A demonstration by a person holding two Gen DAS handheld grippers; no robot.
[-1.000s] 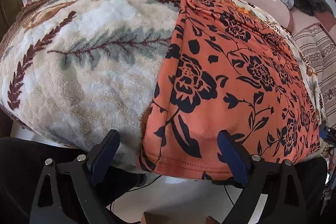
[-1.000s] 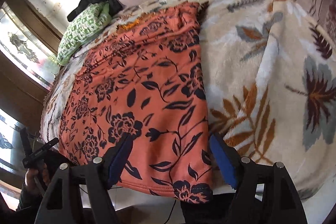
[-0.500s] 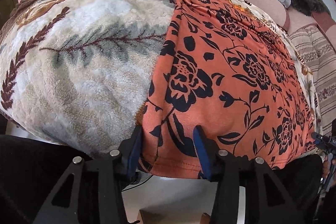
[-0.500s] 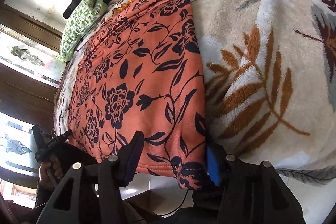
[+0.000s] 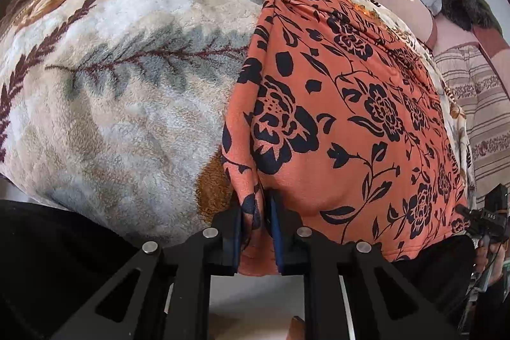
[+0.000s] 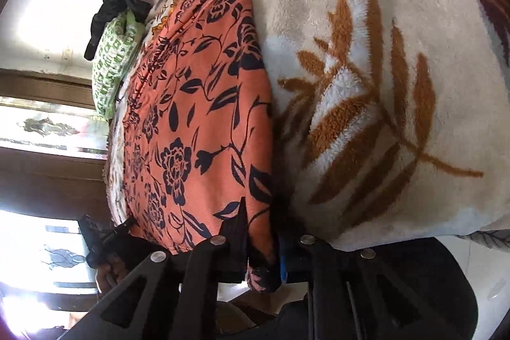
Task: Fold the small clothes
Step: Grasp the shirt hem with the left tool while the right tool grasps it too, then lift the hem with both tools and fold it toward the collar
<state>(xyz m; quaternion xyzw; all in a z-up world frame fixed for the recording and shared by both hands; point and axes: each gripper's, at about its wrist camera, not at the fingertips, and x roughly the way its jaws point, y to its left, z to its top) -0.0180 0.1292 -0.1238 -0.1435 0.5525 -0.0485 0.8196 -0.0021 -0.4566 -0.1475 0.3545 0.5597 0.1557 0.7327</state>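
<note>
Orange garment (image 6: 204, 117), black floral print: spread flat on fleece blanket (image 6: 382, 69) with leaf pattern. Right gripper (image 6: 263, 247): jaws just closed, near corner of the hem pinched between the fingers (image 6: 237, 231). Green patterned pillow (image 6: 114, 59) at the far end, dark cloth (image 6: 111, 11) against it.

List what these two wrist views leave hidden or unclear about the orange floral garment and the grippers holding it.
- Left wrist view: the hem of the orange garment inside the left gripper is covered by the pads.
- Right wrist view: the corner in the right gripper is dark and blurred.
- Both views: the garment's type; its far end bunches on the blanket.
</note>
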